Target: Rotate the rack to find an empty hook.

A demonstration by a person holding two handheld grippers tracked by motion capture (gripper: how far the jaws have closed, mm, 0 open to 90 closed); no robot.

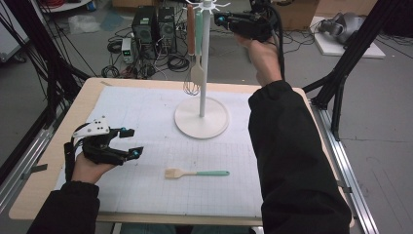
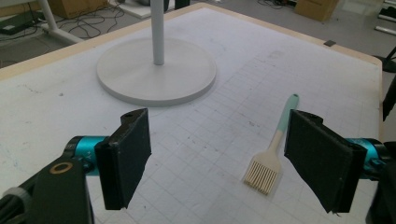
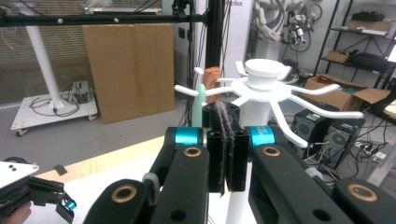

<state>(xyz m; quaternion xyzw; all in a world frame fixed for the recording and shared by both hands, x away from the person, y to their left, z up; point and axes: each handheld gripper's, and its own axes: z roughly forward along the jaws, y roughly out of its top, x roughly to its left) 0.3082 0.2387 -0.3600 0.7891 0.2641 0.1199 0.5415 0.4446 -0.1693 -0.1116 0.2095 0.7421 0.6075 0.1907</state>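
A pastry brush (image 1: 196, 173) with a mint handle and pale bristles lies flat on the gridded mat; in the left gripper view the brush (image 2: 271, 158) is just inside the right jaw, on the mat. My left gripper (image 1: 132, 142) rests at the table's left, open, nothing between its jaws (image 2: 217, 163). A white rack (image 1: 201, 118) stands at the back on a round base, with a mint-handled spatula (image 1: 197, 48) and a brown-handled utensil (image 1: 191, 29) hanging from its hooks. My right gripper (image 1: 217, 19) is raised beside the rack's top, its jaws shut together (image 3: 226, 112) and holding nothing.
A whisk head (image 1: 192, 87) hangs low behind the pole. The rack's hook arms (image 3: 322, 109) spread around the right gripper's tips. Black frame legs (image 1: 341, 73) flank the table, and computers and cables (image 1: 156, 29) sit on the floor behind. The wooden table edge (image 1: 48, 161) borders the mat.
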